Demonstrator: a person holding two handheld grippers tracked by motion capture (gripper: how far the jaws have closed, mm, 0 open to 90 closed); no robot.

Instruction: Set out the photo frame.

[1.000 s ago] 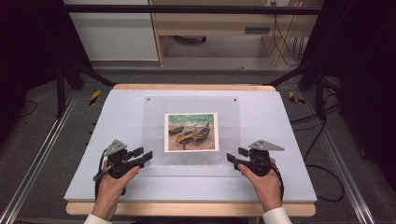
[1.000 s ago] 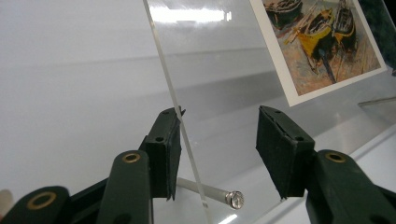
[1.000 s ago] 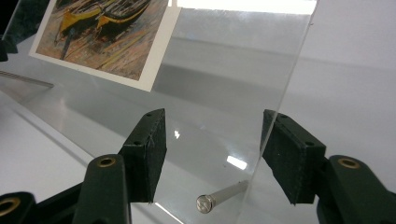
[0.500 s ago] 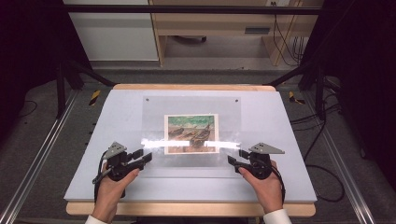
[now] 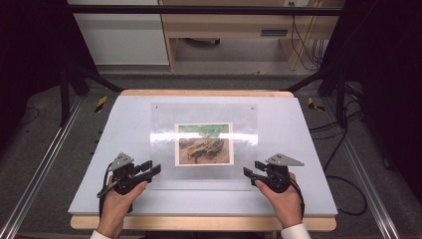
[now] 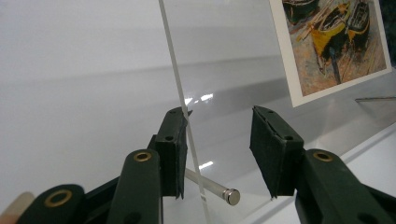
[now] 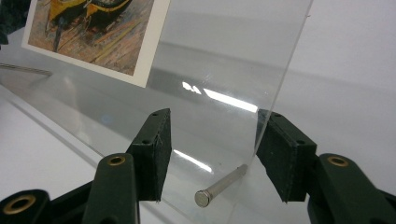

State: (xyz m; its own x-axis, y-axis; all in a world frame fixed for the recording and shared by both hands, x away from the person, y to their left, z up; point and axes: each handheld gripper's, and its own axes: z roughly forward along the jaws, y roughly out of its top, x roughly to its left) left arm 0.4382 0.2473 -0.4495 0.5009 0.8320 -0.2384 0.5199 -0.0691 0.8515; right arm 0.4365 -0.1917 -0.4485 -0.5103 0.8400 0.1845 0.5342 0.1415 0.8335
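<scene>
The boat picture [image 6: 334, 44] runs off the top and right edges in the left gripper view, and off the top-left corner in the right gripper view. The clear acrylic sheet [image 7: 233, 79] is cropped at the top in both gripper views. The metal pin [image 6: 215, 190] is half hidden behind the left gripper's [image 6: 227, 154] jaw. From the high view, the sheet's near edge melts into the white table [image 5: 308, 199], hard to trace.
</scene>
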